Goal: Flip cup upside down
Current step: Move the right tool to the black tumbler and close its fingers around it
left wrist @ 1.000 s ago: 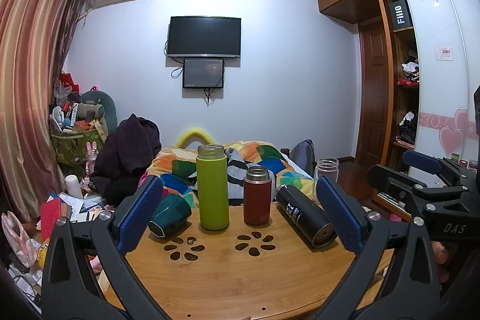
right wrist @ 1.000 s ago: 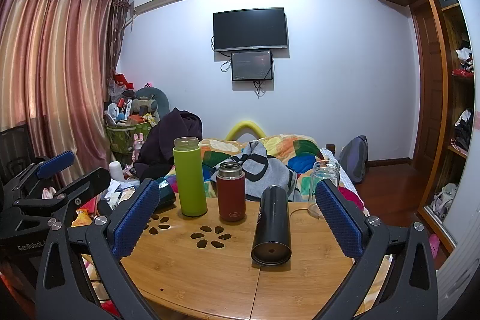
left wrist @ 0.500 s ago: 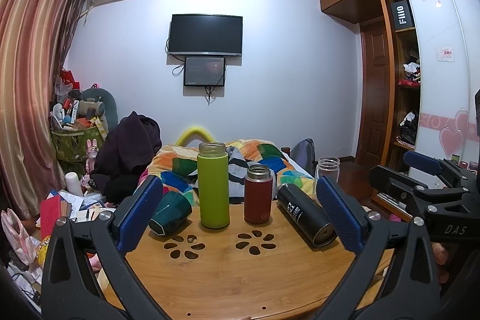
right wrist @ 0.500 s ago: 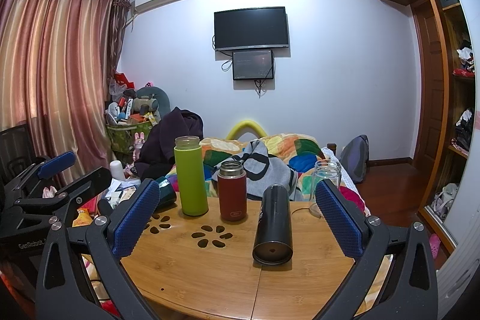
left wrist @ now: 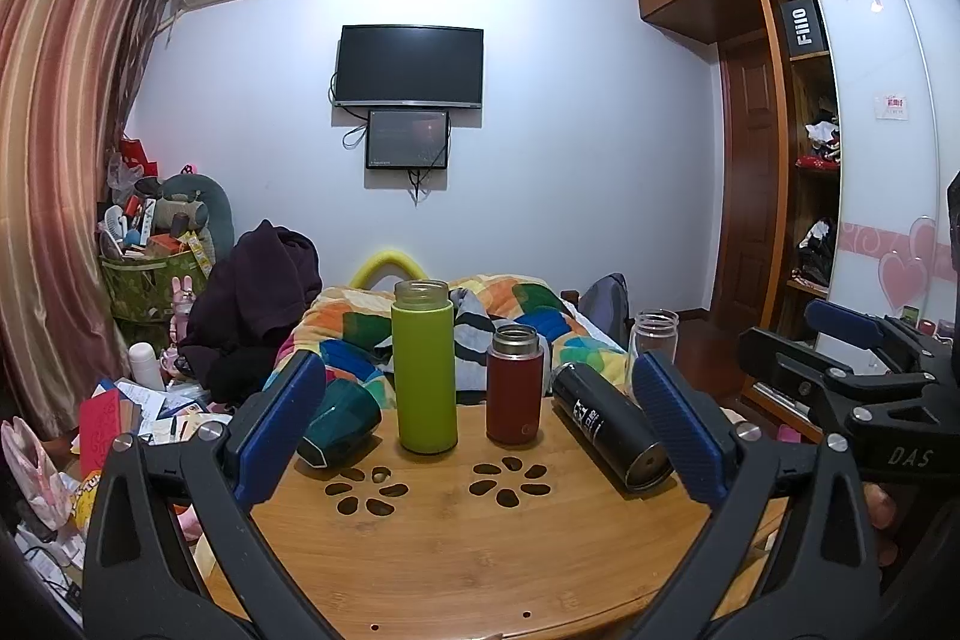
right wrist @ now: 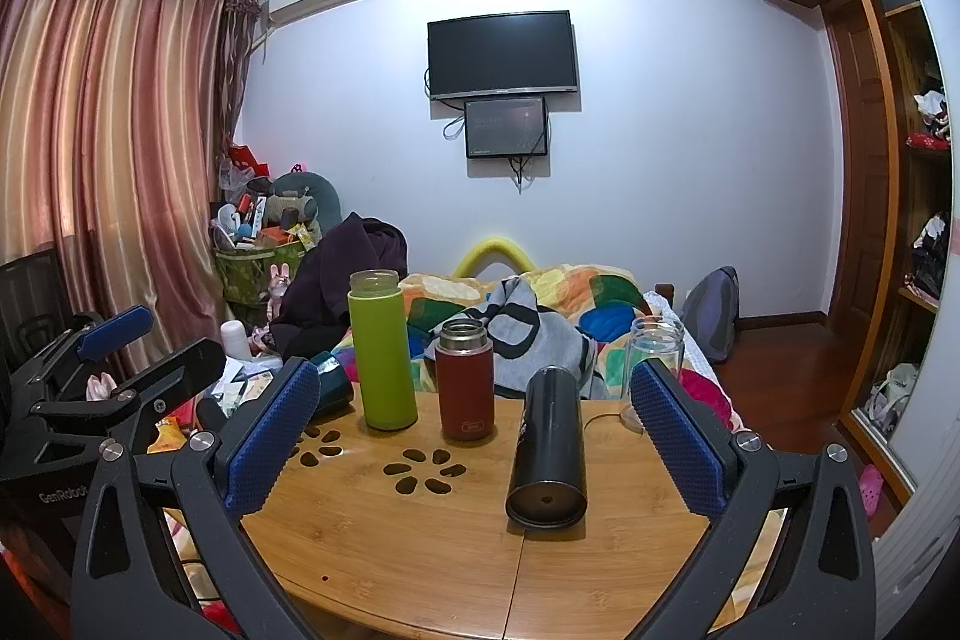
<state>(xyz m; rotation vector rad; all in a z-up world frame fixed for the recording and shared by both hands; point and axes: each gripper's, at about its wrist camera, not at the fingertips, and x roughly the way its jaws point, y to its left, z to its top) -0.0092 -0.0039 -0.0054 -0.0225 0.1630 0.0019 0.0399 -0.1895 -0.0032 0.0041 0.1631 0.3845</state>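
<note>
A round wooden table (left wrist: 480, 550) holds several cups. A black flask (left wrist: 609, 430) lies on its side at the right, base toward me; in the right wrist view the black flask (right wrist: 549, 445) lies just ahead between the fingers. A tall green bottle (left wrist: 423, 370) and a red flask (left wrist: 514, 385) stand upright in the middle. A dark teal cup (left wrist: 339, 421) lies tipped at the left. A clear glass jar (left wrist: 654, 337) stands at the far right. My left gripper (left wrist: 480, 436) and right gripper (right wrist: 474, 436) are both open, empty, short of the cups.
Flower-shaped cutouts (left wrist: 510, 478) pierce the tabletop. A bed with a colourful quilt (left wrist: 528, 316) lies behind the table. Clutter and a green basket (left wrist: 150, 280) fill the left floor. A wardrobe (left wrist: 840, 220) stands at the right.
Both views have shifted only slightly; the cups have not moved and both grippers stay open.
</note>
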